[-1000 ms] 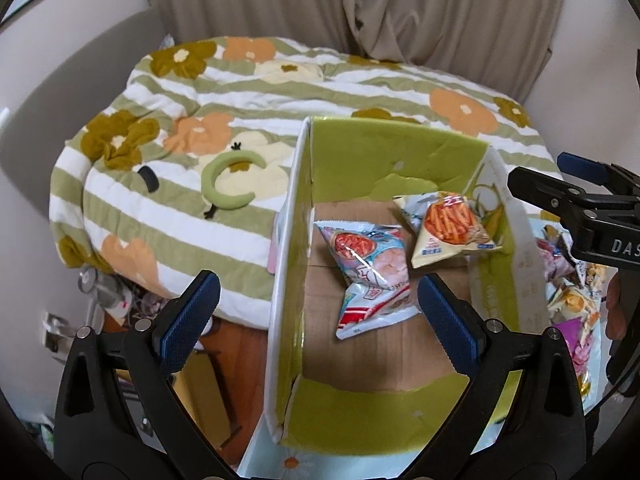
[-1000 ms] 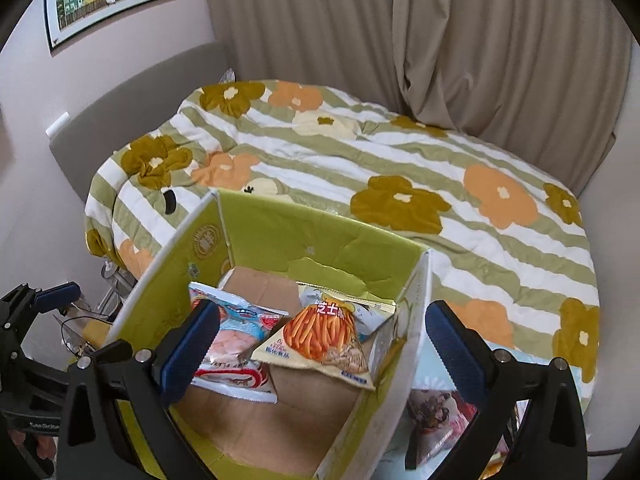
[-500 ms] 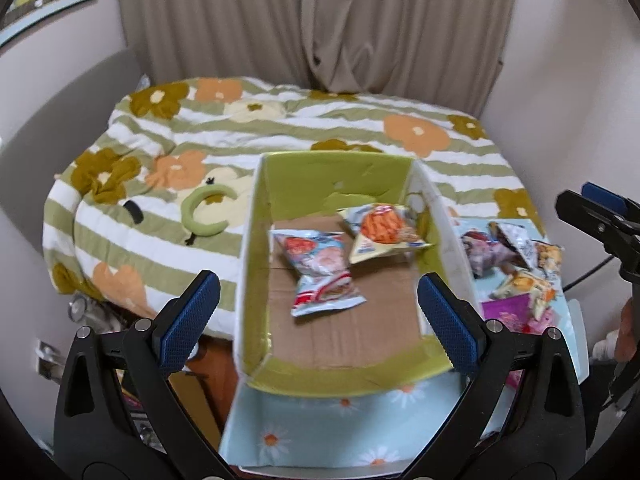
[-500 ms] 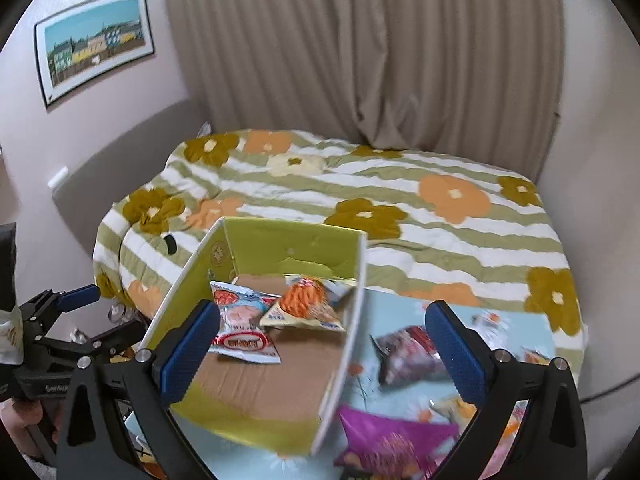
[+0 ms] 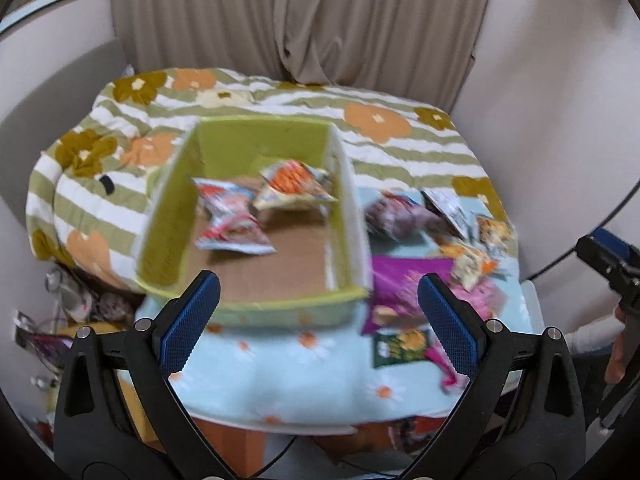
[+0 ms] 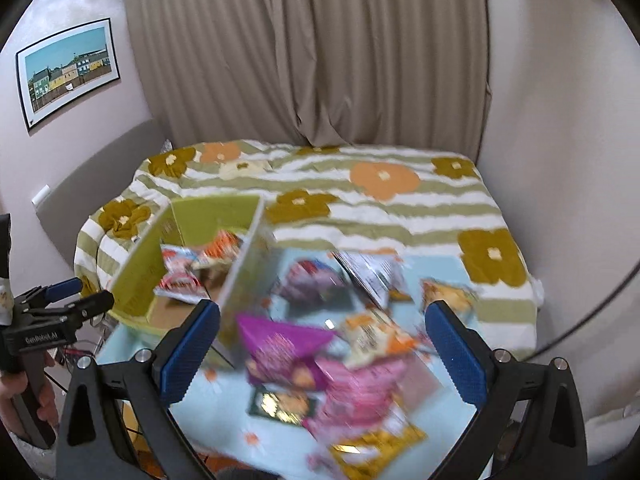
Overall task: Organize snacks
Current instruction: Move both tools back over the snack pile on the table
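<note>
Both the left gripper (image 5: 318, 312) and right gripper (image 6: 322, 344) hang wide and empty above the table, two packets lying inside the green box (image 5: 256, 300), the loose snacks (image 6: 320, 356) heaped just right of it, seemingly awaiting pickup

White "GenRobot.AI" lettering on the left gripper (image 6: 66, 296) body, snack packet print blurred, unreadable

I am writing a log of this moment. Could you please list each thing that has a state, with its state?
Left gripper: open, empty.
Right gripper: open, empty.
Green box: open on top, upright, two snack bags inside.
Orange snack bag: in the box, lying flat.
Red-and-white snack bag: in the box, lying flat.
Purple snack bag: outside the box, on the table.
Curtain: drawn closed.
</note>
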`<control>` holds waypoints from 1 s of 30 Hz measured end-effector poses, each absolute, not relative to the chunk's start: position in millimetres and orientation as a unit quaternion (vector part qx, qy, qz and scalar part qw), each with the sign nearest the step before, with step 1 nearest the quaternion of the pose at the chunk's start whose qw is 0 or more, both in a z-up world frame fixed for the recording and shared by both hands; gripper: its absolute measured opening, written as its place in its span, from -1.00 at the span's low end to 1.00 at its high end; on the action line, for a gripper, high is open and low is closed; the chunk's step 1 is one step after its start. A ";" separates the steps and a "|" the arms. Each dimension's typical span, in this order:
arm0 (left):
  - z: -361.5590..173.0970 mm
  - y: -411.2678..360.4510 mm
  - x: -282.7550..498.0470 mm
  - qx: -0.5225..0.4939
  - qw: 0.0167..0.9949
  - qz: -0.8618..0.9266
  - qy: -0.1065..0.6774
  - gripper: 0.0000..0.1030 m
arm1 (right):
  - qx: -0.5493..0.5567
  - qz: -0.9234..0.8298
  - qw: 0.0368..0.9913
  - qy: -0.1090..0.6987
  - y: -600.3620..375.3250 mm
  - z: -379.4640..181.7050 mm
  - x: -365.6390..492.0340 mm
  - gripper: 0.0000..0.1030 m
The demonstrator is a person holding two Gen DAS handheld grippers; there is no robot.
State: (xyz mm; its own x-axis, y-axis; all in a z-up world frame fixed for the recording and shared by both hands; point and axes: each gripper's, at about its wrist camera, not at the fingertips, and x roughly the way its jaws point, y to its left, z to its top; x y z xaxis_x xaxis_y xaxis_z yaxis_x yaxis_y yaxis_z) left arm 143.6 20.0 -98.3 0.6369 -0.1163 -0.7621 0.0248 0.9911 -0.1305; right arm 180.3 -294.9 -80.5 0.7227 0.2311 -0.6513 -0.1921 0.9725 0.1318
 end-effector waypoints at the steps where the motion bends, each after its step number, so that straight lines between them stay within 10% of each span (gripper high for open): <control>1: -102.2 9.7 138.0 -0.055 0.902 -0.042 0.427 0.92 | 0.027 0.114 0.925 0.360 -305.8 -87.0 175.5 0.99; 30: -276.2 -154.0 112.9 -0.008 0.816 -0.160 0.556 0.90 | 0.234 0.119 0.806 0.531 -389.9 -283.2 163.1 0.89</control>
